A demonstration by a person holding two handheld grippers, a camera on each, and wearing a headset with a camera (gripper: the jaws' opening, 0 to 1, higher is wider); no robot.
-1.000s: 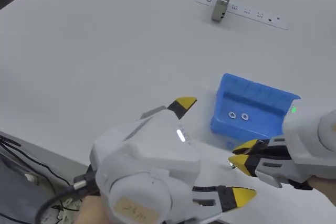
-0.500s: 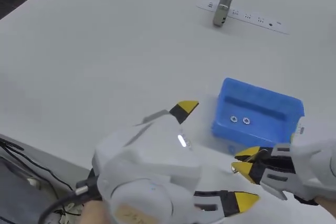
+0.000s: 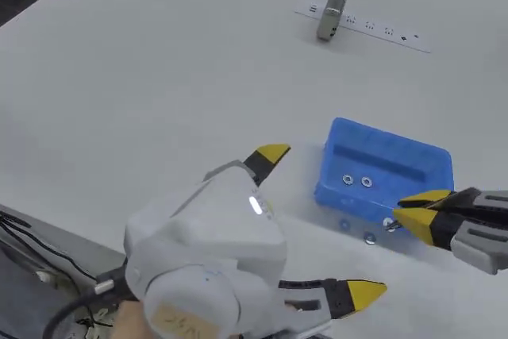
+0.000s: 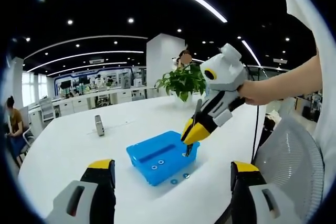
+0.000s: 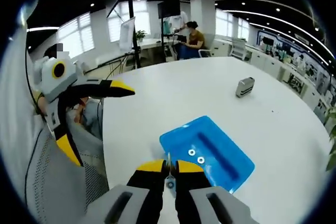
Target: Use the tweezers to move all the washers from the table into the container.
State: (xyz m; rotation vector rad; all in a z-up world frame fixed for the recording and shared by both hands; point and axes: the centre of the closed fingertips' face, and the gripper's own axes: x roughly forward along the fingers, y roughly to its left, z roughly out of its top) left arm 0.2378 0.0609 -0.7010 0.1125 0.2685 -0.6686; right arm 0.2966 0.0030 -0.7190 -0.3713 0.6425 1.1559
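1. Washers (image 3: 370,237): two lie inside the blue container (image 3: 413,152). At least two more sit loose on the bench (image 3: 159,77), just off the container's 6 o'clock wall in the head view.
2. My right gripper (image 3: 413,208) comes in from 3 o'clock, jaws clenched on the tweezers (image 4: 188,149). The tweezer tips hang just beside the loose washers, near that front wall. I cannot tell whether a washer is pinched in the tips.
3. My left gripper (image 3: 317,222) hovers at the container's 7 o'clock, jaws released wide and holding nothing.
4. Handling, as I judge it: these are small, flat, rigid metal rings, very light and slick. They will likely skate across the smooth bench if nudged, and flick out of the tips if squeezed off-centre.
5. Best hold, I reckon: one tweezer tip through the hole and the other outside the rim, pinching across the ring's band, then a gentle lift.
6. Risk: a dropped washer may bounce out of the shallow container, so I would release low over its floor.
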